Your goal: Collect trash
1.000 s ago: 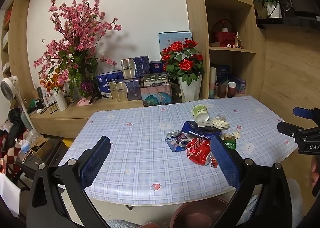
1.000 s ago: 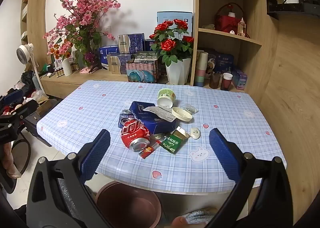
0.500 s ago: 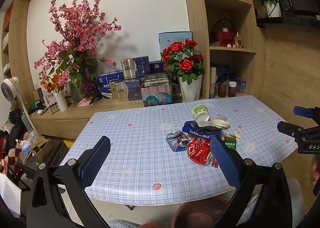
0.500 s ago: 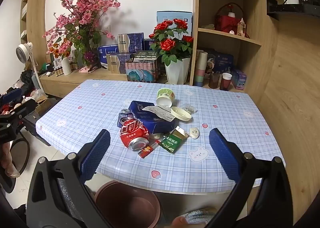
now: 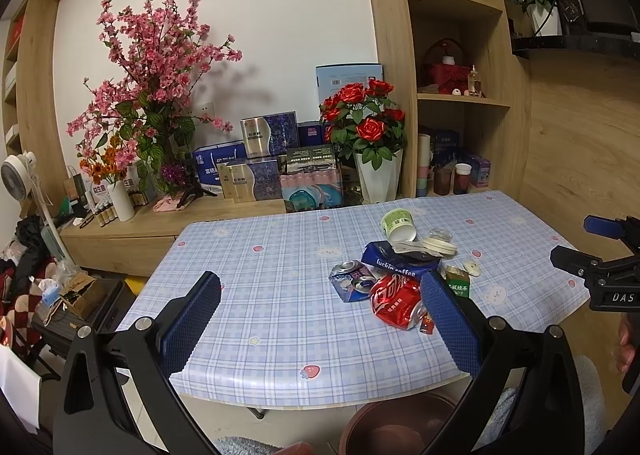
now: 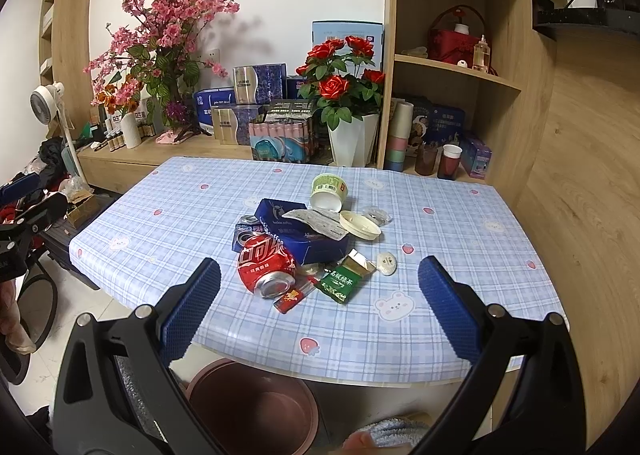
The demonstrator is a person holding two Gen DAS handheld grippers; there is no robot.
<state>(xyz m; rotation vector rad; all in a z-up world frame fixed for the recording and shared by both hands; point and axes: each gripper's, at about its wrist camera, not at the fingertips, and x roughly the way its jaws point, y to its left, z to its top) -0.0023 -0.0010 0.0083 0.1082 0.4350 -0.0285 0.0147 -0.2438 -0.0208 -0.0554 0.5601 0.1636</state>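
Observation:
A heap of trash lies mid-table: a crushed red can (image 6: 267, 264) (image 5: 394, 297), a blue crushed can (image 5: 352, 282), a blue coffee box (image 6: 300, 235) (image 5: 400, 263), a green tea packet (image 6: 342, 282), a tipped green paper cup (image 6: 329, 193) (image 5: 398, 224), a cream lid (image 6: 359, 225) and a small red wrapper (image 6: 291, 298). My right gripper (image 6: 318, 301) is open, hovering at the table's near edge in front of the heap. My left gripper (image 5: 320, 309) is also open, off to the left of the heap, nothing between its fingers. A brown bin (image 6: 254, 405) (image 5: 394, 429) stands on the floor under the near edge.
The blue checked table (image 6: 460, 215) backs onto a wooden sideboard with boxes, a rose pot (image 6: 352, 139) and a pink blossom vase (image 5: 120, 201). Shelves rise at the right. A fan (image 5: 18, 175) and floor clutter sit left. The right gripper (image 5: 600, 275) shows at the left view's right edge.
Both grippers have drifted slightly; the right view has eased a little nearer the trash heap. Nothing was picked up and both stay open.

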